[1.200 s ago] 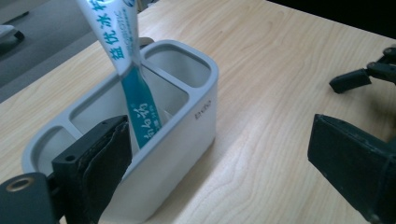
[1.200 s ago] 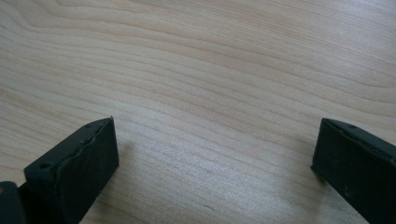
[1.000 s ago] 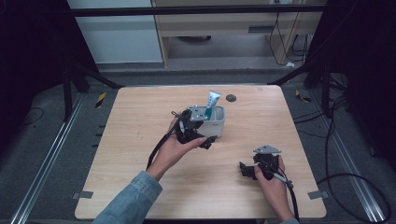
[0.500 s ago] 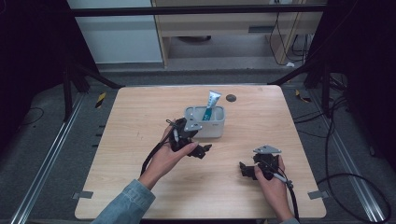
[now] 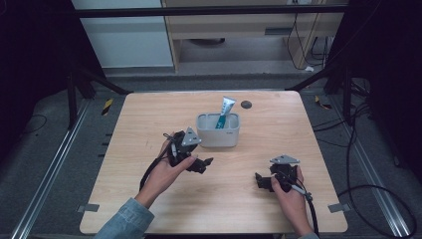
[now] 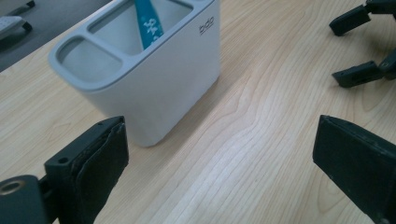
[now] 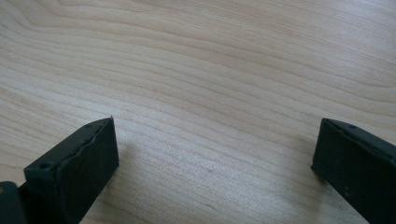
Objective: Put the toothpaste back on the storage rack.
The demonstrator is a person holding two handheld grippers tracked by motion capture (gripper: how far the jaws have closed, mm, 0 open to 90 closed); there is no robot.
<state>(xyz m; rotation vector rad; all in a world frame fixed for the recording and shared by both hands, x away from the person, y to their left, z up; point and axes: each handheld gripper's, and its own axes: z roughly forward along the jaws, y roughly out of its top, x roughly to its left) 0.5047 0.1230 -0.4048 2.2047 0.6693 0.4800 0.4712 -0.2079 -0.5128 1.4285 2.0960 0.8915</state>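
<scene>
White plastic toothbrush holder (image 5: 218,130) sits mid-counter, a blue-and-white toothpaste tube (image 5: 223,111) standing tilted in its big compartment. Left gripper (image 5: 198,164) is just in front of it and a bit left, jaws wide apart, holding nothing. Right gripper (image 5: 262,181) hangs low over the wooden counter (image 5: 278,124) well off to the right, jaws also apart and empty

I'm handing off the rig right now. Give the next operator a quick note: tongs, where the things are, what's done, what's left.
Left tongs: open, empty, just in front of the white holder.
Right tongs: open, empty, low over bare table at the near right.
Toothpaste tube: stands tilted in the holder's large compartment; small end compartment looks empty.
Done: tube is in the holder.
Left: probably nothing but parking the tongs.
</scene>
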